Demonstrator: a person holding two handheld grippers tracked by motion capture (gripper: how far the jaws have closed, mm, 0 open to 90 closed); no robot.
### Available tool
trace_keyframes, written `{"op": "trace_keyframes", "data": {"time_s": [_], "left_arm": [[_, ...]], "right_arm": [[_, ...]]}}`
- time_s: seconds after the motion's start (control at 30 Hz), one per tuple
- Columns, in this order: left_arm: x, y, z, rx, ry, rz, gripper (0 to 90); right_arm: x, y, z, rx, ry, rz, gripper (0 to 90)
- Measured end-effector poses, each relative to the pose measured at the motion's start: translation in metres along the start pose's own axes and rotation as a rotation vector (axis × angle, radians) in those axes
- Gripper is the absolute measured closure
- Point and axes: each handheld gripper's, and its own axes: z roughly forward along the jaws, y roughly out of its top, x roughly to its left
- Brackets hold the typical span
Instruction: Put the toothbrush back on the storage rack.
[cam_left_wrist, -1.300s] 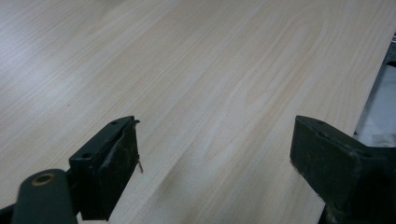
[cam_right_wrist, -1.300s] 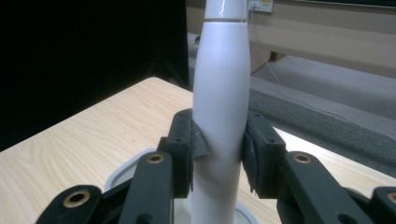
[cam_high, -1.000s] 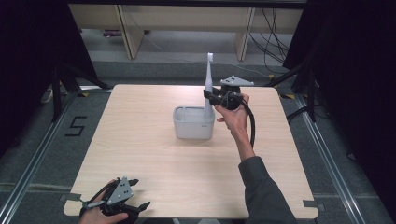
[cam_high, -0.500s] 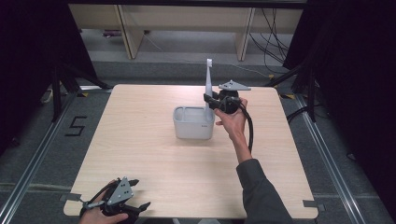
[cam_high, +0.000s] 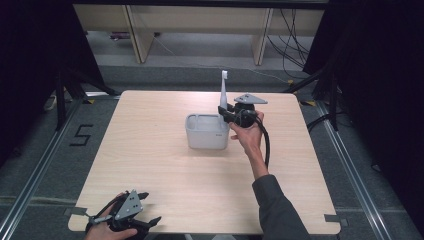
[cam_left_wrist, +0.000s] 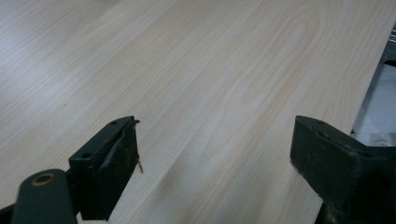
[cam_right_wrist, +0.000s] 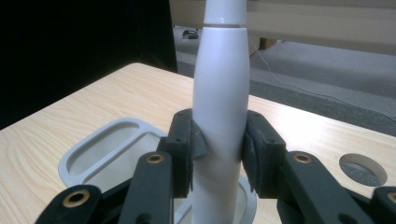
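Pale wooden table; grey rounded plastic holder mid-table. Our right gripper is clamped on the white, smooth, tapered electric toothbrush, upright above the holder's round slot. We judge it rigid, light, slippery: grip the thick body. Left gripper stands apart, empty.

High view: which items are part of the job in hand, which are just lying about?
In the job:
- electric toothbrush, upright, clamped in the right gripper
- grey holder beneath it, with open slots

Not in the job:
- left gripper, open, parked at the table's near corner
- cables on the floor behind
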Motion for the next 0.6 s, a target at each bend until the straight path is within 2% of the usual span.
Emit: {"op": "trace_keyframes", "data": {"time_s": [0.03,0.07,0.1,0.17,0.23,0.27,0.3,0.43,0.47,0.5,0.53,0.6], "left_arm": [[0.000,0.000,0.000,0.002,-0.009,-0.004,14.8],[0.000,-0.001,0.002,-0.018,-0.004,-0.009,14.8],[0.000,0.000,0.001,0.001,-0.006,-0.004,14.8],[0.000,0.000,0.000,0.000,-0.012,-0.005,14.8],[0.000,-0.001,0.002,-0.015,-0.005,-0.011,14.7],[0.000,-0.001,0.001,-0.011,-0.008,-0.018,14.7],[0.000,0.000,0.000,-0.001,-0.008,-0.009,14.8],[0.000,-0.001,0.000,-0.010,0.004,-0.013,14.8],[0.000,-0.001,0.000,-0.009,0.006,-0.017,14.7],[0.000,-0.001,0.001,-0.014,0.002,-0.007,14.7],[0.000,-0.001,0.000,-0.007,-0.004,-0.007,14.7],[0.000,0.000,0.000,0.002,-0.010,-0.010,14.8]], "right_arm": [[-0.001,-0.001,0.000,0.002,0.004,-0.005,66.4],[-0.001,-0.003,0.000,-0.005,0.005,-0.001,66.4],[-0.003,-0.004,0.001,-0.009,0.010,-0.017,66.4],[-0.002,-0.007,0.000,0.000,0.008,0.008,66.4],[-0.003,-0.009,0.001,0.001,0.016,-0.005,66.4],[-0.003,-0.011,0.000,0.009,0.004,0.004,66.4],[-0.002,-0.012,0.000,0.009,-0.001,0.003,66.4],[-0.005,-0.017,0.000,0.004,-0.003,-0.003,66.4],[-0.004,-0.018,-0.001,0.018,0.004,0.024,66.4],[-0.007,-0.019,0.001,-0.003,0.011,-0.007,66.4],[-0.006,-0.020,0.000,0.003,0.013,0.013,66.4],[-0.007,-0.021,0.000,0.005,0.005,-0.006,66.4]]}}
